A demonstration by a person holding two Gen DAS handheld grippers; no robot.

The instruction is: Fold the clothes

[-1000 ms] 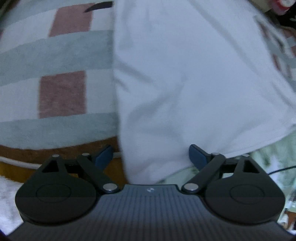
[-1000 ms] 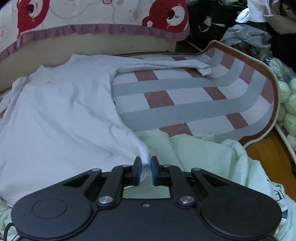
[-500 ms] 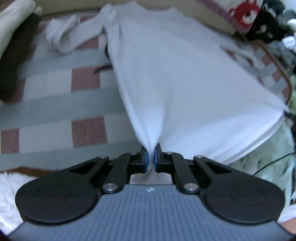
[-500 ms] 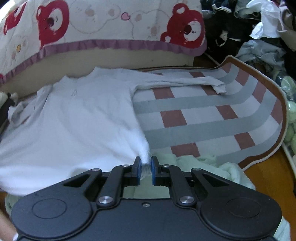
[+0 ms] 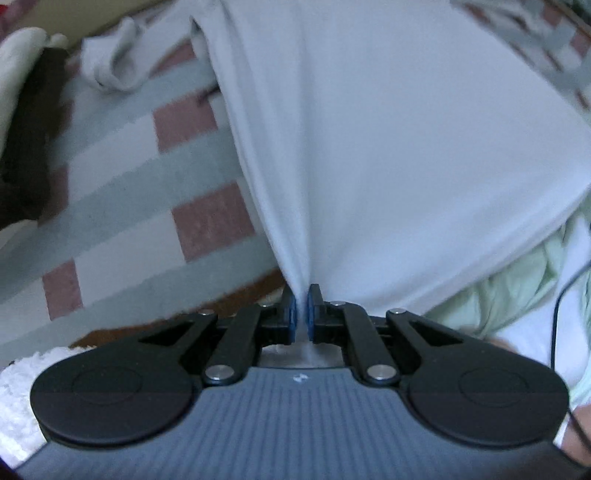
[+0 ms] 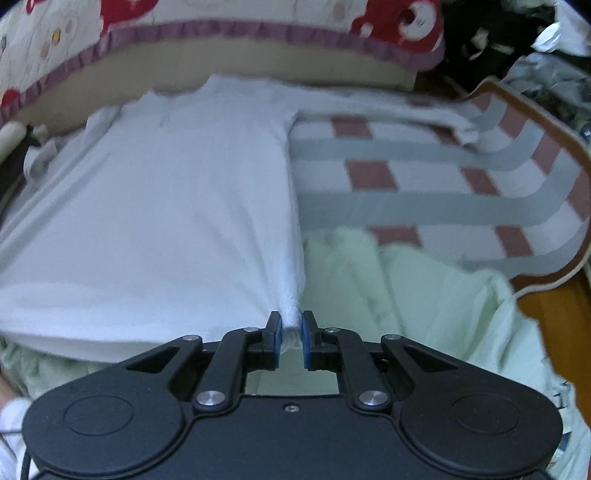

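Observation:
A white long-sleeved shirt [image 5: 388, 129] lies spread over a checked rug [image 5: 122, 206], its bottom hem lifted and pulled taut. My left gripper [image 5: 302, 302] is shut on the hem's left corner, the cloth bunched between its blue pads. In the right wrist view the same white shirt [image 6: 159, 206] stretches away toward the bed, one sleeve [image 6: 424, 114] lying out to the right. My right gripper [image 6: 289, 328] is shut on the hem's right corner, a thick fold of cloth pinched between its pads.
A pale green garment [image 6: 399, 291] lies crumpled under the hem. A bed edge with a bear-print cover [image 6: 221, 22] runs along the far side. A clothes pile [image 6: 546, 44] sits at the back right. Wooden floor [image 6: 554, 325] shows past the rug [image 6: 424, 206]. A dark cloth [image 5: 26, 147] lies left.
The left gripper's jaws, first wide open around the hem, closed on it and lifted the corner. The right gripper kept its grip; the shirt now hangs taut between both.

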